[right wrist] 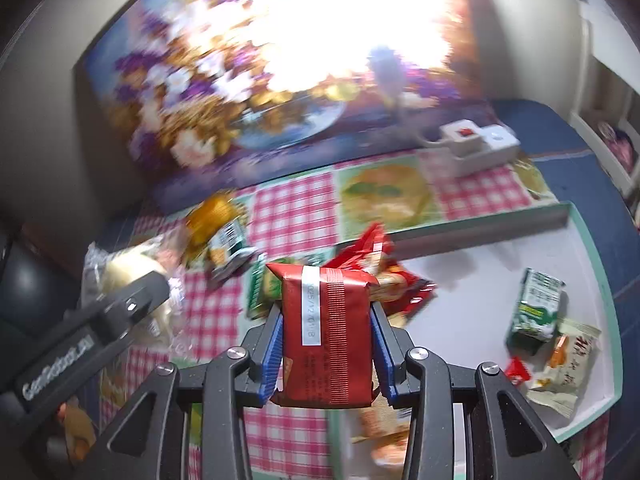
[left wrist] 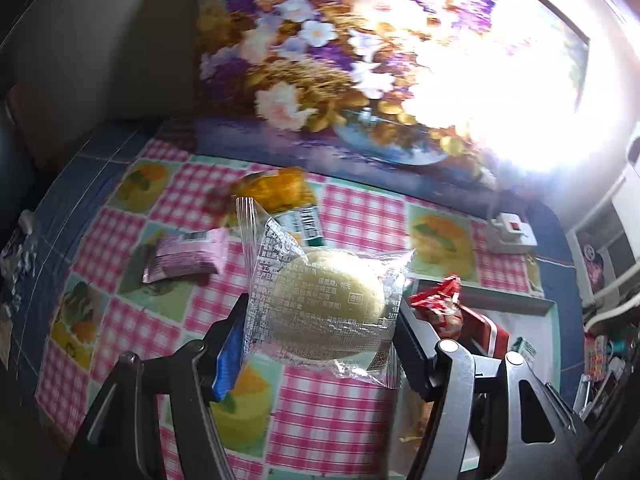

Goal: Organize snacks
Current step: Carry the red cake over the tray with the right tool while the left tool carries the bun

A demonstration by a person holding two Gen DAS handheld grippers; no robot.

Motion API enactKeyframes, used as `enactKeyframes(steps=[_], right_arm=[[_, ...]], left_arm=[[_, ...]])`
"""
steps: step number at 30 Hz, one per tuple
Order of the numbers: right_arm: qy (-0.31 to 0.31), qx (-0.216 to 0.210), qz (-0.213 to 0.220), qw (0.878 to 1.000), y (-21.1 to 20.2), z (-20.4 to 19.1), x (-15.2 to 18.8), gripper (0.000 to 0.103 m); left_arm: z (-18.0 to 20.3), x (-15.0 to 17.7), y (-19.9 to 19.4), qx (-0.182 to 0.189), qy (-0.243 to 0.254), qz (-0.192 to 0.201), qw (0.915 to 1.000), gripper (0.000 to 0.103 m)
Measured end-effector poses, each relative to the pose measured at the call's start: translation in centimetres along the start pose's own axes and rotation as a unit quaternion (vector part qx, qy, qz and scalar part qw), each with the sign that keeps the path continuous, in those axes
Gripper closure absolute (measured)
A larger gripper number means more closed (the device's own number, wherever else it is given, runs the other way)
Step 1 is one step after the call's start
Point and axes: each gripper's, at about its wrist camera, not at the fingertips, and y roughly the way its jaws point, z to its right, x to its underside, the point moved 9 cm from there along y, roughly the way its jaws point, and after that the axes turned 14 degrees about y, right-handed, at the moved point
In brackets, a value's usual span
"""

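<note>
Left wrist view shows the round pale cake in a clear wrapper clamped between the left tongs, lifted off the checked surface with the wrapper's crimped ends sticking out past both pads; right wrist view shows the red snack packet pinched upright in the right tongs, its white date strip facing the camera, the blue pads pressing on both flanks. Both tongs stand partly apart only as far as their loads allow, the left wider than the right. Just to the right lies the pale green-rimmed tray, which already carries a green carton, a beige sachet and a few red wrappers at its near corner. Loose on the cloth, well apart from the tray, are a pink packet and an orange-topped packet. As I read it, the step in hand is the carry: two snacks lifted and on the way to the tray. The next move calls for bringing each load over the tray's rim, finding a bare patch of its white floor clear of the pile, lowering, then parting the pads; the slippery clear wrapper may cling or slide as it is let go
</note>
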Motion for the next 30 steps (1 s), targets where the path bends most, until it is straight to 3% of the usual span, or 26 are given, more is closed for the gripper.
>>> enactKeyframes(steps=[15,30], right_arm=[[0.132,0.056,0.053,0.988,-3.8,11.8,-5.0,0.061],[0.154,0.065,0.051,0.985,-3.7,14.6,-5.3,0.061]], left_arm=[[8.2,-1.1,-0.9,0.032,0.078,0.005,0.9964,0.035],[15.2,0.5,0.5,0.054,0.153,-0.017,0.9865,0.035]])
